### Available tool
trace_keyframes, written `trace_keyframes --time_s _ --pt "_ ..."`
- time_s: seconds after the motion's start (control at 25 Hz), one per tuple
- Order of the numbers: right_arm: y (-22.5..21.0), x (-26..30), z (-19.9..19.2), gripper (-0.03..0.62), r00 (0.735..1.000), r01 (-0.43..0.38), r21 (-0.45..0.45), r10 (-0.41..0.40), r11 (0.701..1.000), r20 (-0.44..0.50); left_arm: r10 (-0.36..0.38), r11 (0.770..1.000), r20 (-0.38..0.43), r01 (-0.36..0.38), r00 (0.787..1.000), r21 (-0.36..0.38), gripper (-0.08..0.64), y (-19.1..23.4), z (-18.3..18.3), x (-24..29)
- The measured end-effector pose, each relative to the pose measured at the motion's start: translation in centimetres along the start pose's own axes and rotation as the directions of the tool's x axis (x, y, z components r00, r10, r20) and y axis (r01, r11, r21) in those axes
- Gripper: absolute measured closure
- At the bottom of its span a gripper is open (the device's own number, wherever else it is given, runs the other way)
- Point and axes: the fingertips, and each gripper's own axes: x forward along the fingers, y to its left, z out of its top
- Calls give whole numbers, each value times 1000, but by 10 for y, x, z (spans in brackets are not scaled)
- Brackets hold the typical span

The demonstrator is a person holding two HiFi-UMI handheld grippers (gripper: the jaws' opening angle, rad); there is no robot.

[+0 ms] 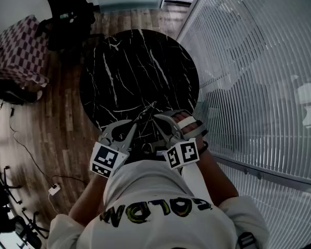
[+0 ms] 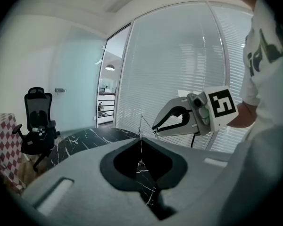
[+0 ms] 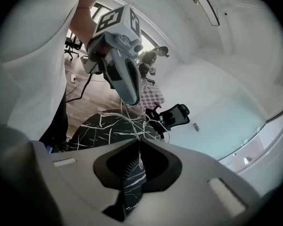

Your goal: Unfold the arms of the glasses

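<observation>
Grey left gripper [image 1: 139,119]: my jaws are drawn together on one thin strand of the glasses. In the left gripper view the wire rises straight out of the closed tips.
Wire glasses [image 1: 146,109]: they hang in the air between my two tips, over the near part of the black marble table [image 1: 140,66] and not resting on it. The frame is so fine that I cannot tell which strand is an arm and which is the rim.
Long axis: in the head view the visible wire slants from just ahead of my left tip, up and away to the right.
Right gripper [image 1: 156,119]: my jaws are all but closed, pinching another strand. In the right gripper view the loops of the frame sit just beyond the tips.
Nearer hand: neither, since both already touch the glasses. The two tips sit just beside each other, angled inward.
Coming move: as I judge it, one hand must anchor the frame while the other swings its strand outward about the hinge. With the tips this close together there is little room, and the wire could bend.
</observation>
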Motion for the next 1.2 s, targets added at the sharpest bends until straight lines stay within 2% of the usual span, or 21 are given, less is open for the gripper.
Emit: trace_keyframes --time_s 0.52,0.88,1.2 --pt "27 -5 7 588 1000 4 122 -3 992 -7 64 996 49 -61 997 -59 555 27 7 2" --pt "33 -8 13 588 1000 20 266 -18 964 -9 90 993 57 -86 994 -82 555 36 12 7" --pt "45 -10 12 588 1000 25 310 -22 950 -12 94 993 61 -89 994 -78 555 33 9 11"
